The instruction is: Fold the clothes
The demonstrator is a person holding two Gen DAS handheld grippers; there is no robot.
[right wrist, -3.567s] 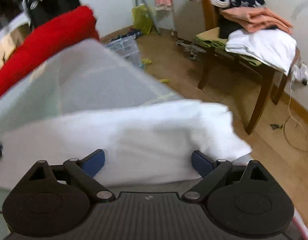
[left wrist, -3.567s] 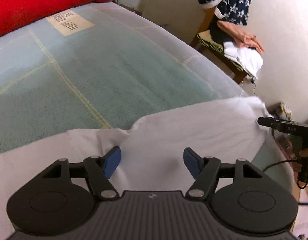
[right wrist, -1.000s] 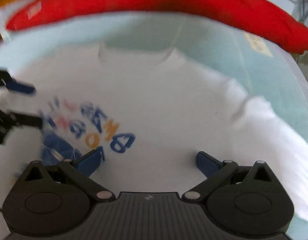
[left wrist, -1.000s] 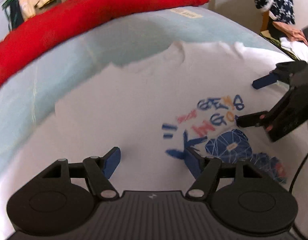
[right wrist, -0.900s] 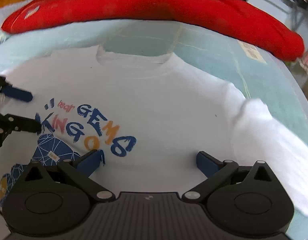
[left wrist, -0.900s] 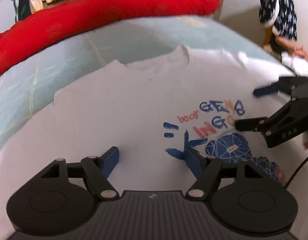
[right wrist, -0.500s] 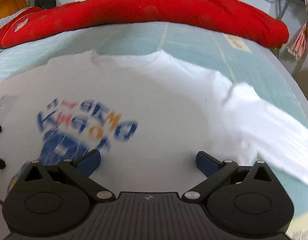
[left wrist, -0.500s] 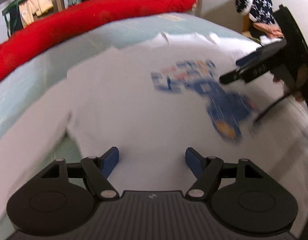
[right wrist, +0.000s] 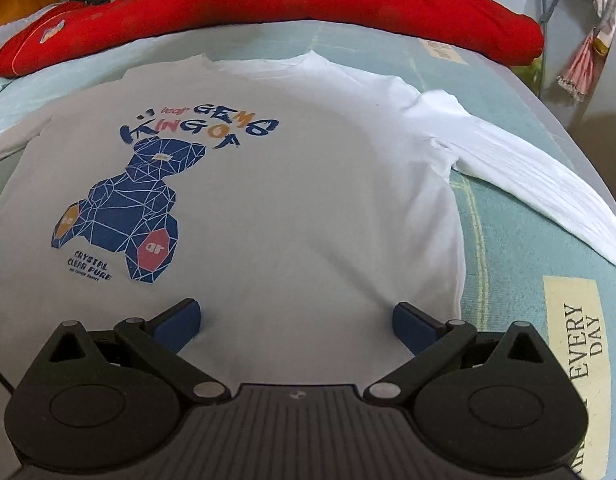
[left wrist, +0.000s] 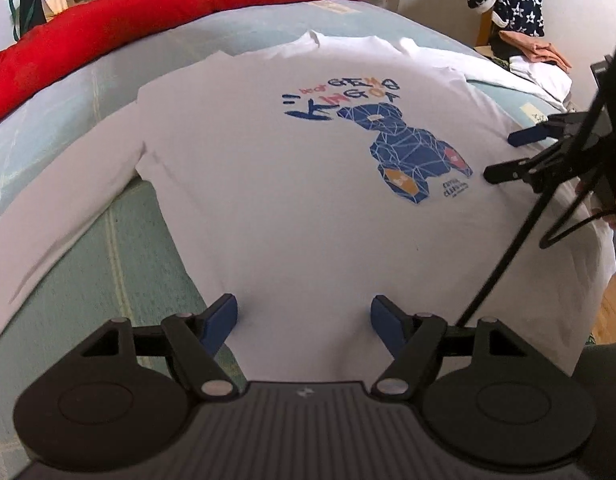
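On the bed (right wrist: 508,240), a white shirt (right wrist: 308,200) reading "KING OF GEMS" and "CRYSTAL CLEAR PURE" lies flat; left hand-held gripper (left wrist: 304,316) and right hand-held gripper (right wrist: 296,320) gape empty.

- White shirt (left wrist: 292,200): hem hidden behind the left gripper (left wrist: 304,316) at lower centre; left sleeve cut off at the left edge.
- Same shirt, right wrist view: right sleeve (right wrist: 548,184) cut off at the right edge.
- Small print (right wrist: 88,278) beneath "CRYSTAL CLEAR PURE": too small to read.
- Right gripper (left wrist: 504,156): body cut off at the right edge.
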